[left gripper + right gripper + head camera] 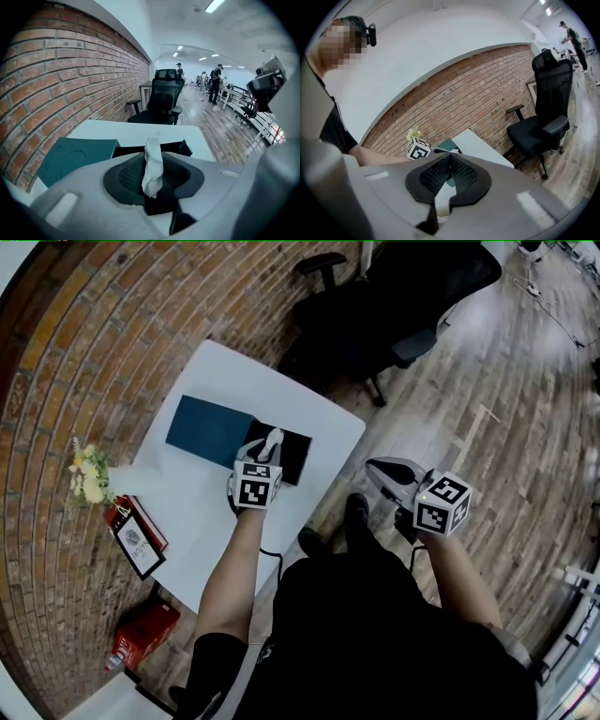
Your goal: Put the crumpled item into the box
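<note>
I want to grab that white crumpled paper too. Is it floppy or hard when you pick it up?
Probably soft and squashy: the crumpled paper is twisted and creased where the left gripper pinches it. It looks very light, since the thin strip stands up above the jaws without drooping. It likely won't roll or break, just squash.

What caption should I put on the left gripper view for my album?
The left gripper holds a crumpled tissue over the black box on the white table.
</note>
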Action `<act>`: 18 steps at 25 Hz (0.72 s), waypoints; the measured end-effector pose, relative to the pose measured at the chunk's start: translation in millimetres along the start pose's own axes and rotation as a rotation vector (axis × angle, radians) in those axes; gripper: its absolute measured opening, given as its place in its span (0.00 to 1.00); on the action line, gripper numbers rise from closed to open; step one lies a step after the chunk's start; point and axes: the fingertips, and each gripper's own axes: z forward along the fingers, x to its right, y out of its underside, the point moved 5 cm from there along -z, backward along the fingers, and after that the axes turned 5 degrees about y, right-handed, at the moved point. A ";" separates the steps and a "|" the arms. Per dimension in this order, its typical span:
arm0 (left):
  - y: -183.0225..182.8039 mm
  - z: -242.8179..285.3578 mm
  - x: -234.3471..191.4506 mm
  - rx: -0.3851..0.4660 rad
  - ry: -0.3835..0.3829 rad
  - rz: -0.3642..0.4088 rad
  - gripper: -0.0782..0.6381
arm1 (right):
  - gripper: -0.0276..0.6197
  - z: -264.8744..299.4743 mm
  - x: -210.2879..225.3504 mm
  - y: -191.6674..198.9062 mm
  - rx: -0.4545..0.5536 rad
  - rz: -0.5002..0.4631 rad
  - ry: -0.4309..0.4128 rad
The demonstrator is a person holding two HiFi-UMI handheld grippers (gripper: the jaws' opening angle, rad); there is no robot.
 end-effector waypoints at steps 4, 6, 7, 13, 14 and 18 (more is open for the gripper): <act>-5.1 -1.3 13.6 0.015 0.045 -0.002 0.36 | 0.04 0.1 1.9 -4.6 -0.001 -0.003 -0.009; -4.4 -3.7 18.7 0.008 0.069 -0.007 0.36 | 0.04 0.1 2.0 -8.4 0.002 -0.003 -0.015; -2.7 -4.9 21.7 -0.001 0.085 -0.011 0.36 | 0.05 0.2 1.3 -10.1 0.004 -0.004 -0.019; 2.9 -3.7 47.3 -0.085 0.141 0.114 0.36 | 0.05 4.2 -3.2 -18.2 -0.002 -0.022 -0.051; 4.5 -0.8 48.0 -0.098 0.127 0.137 0.33 | 0.04 5.8 -3.6 -19.6 -0.005 -0.025 -0.057; 10.7 9.9 39.3 -0.150 0.059 0.143 0.26 | 0.04 8.9 -5.0 -23.8 -0.020 -0.036 -0.080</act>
